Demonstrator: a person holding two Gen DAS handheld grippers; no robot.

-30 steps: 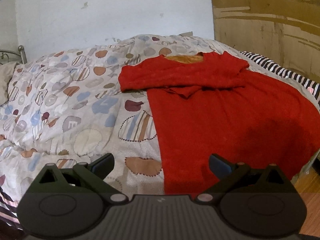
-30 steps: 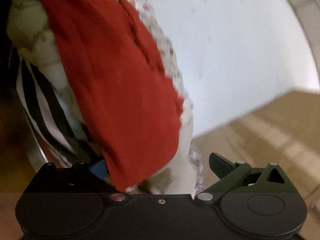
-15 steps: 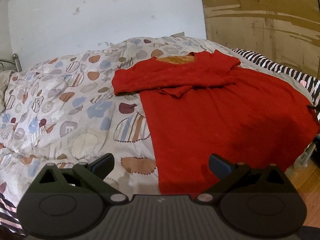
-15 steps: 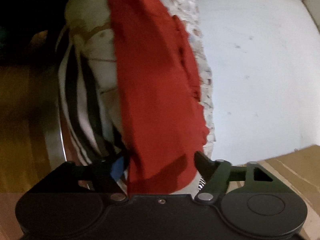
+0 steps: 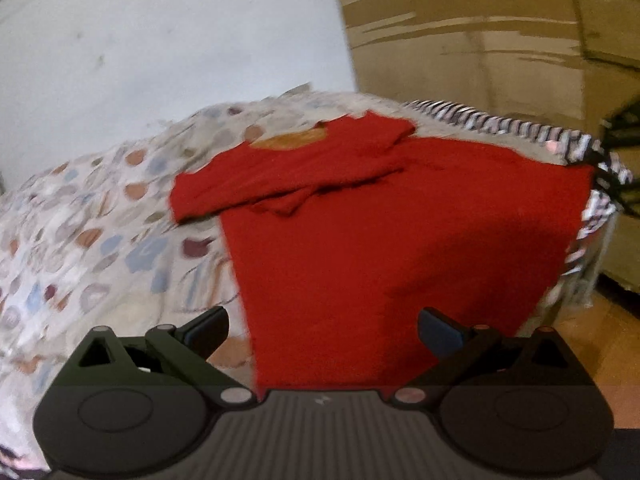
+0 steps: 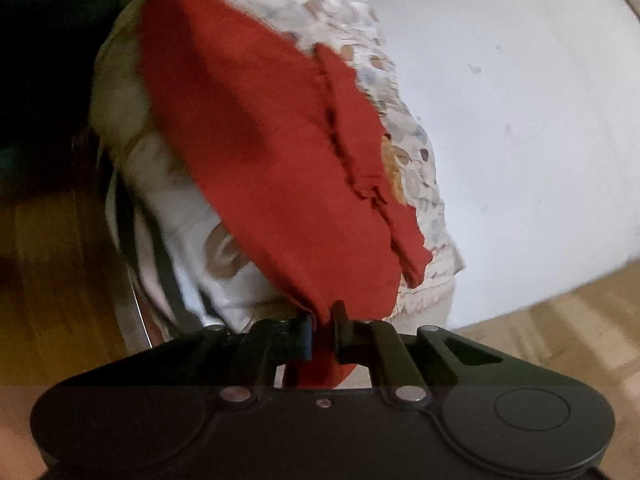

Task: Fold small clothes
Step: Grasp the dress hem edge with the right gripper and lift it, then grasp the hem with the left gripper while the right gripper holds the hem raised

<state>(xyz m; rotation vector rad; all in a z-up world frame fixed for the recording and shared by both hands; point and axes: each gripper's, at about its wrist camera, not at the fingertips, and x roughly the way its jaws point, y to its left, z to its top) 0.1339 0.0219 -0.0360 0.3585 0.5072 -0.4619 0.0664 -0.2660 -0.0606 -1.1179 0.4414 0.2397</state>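
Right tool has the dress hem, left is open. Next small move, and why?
Probably bring the left tool down to pinch the near hem of the red dress, since its jaws stand open over that edge with nothing gripped, while the right tool is already shut on the other hem corner. Both corners held should allow an even fold.

No readable text, labels or numbers (views blurred)
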